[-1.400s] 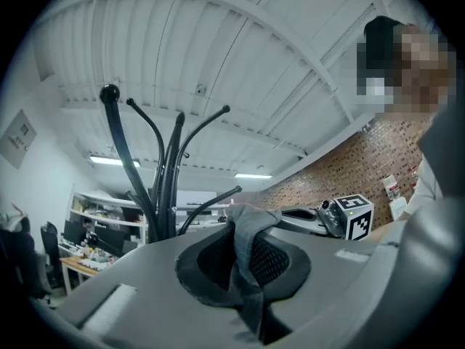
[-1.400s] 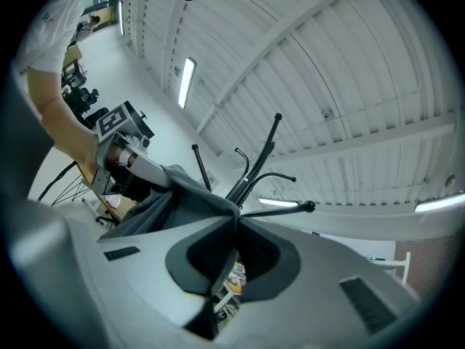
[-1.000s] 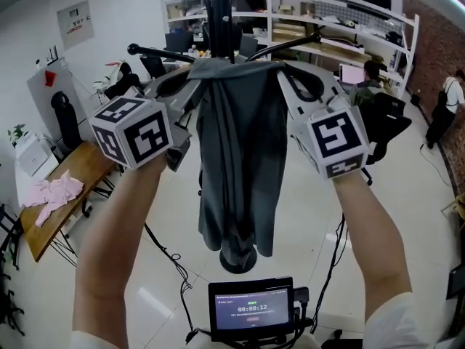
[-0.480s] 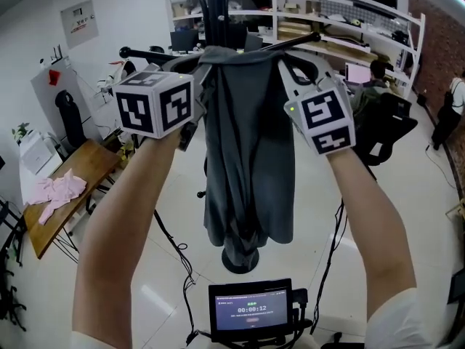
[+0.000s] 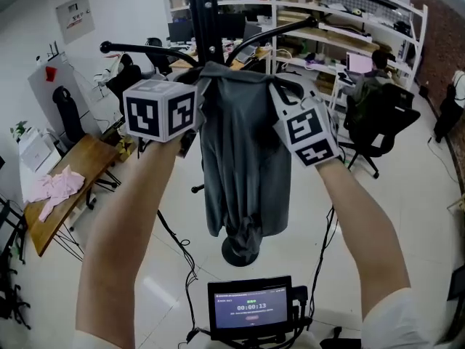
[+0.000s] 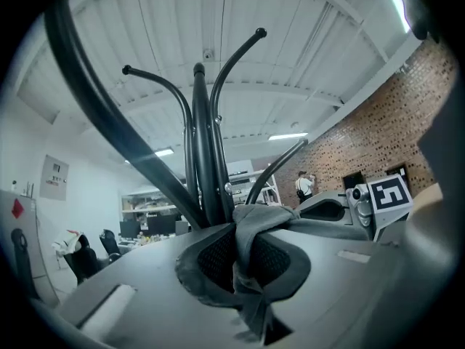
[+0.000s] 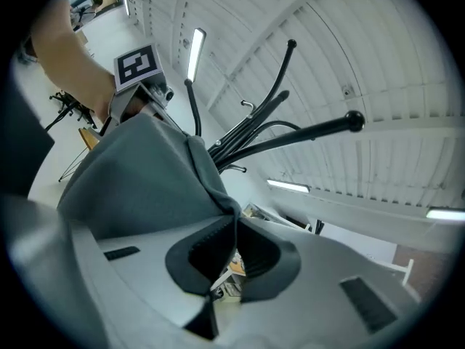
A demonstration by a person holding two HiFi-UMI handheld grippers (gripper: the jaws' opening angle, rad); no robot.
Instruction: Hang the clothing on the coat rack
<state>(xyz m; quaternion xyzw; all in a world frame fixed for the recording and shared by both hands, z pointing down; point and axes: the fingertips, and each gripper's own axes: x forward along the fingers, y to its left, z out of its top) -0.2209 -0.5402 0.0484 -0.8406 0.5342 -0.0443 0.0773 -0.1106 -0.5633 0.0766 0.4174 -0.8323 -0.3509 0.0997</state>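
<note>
Dark grey garment (image 5: pixel 240 158): hangs full length in front of the coat rack (image 5: pixel 205 20). Its bunched top edge sits at the height of the lower hooks, close against the pole. Whether it rests on a hook cannot be told. The hem ends just above the rack's round base (image 5: pixel 240 254).

Left hand-held gripper (image 6: pixel 243 259): jaws closed tight, with a fold of the garment's top edge pinched between the pads.

Right hand-held gripper (image 7: pixel 234 242): jaws likewise closed, nipping the other upper corner.

Both bare forearms reach up and forward, one on either side of the cloth, and both grippers point roughly level at the rack.

Further out: a pink cloth (image 5: pixel 54 191) lies on a wooden worktop (image 5: pixel 87 155) at left. A small screen (image 5: pixel 251 307) is below.
</note>
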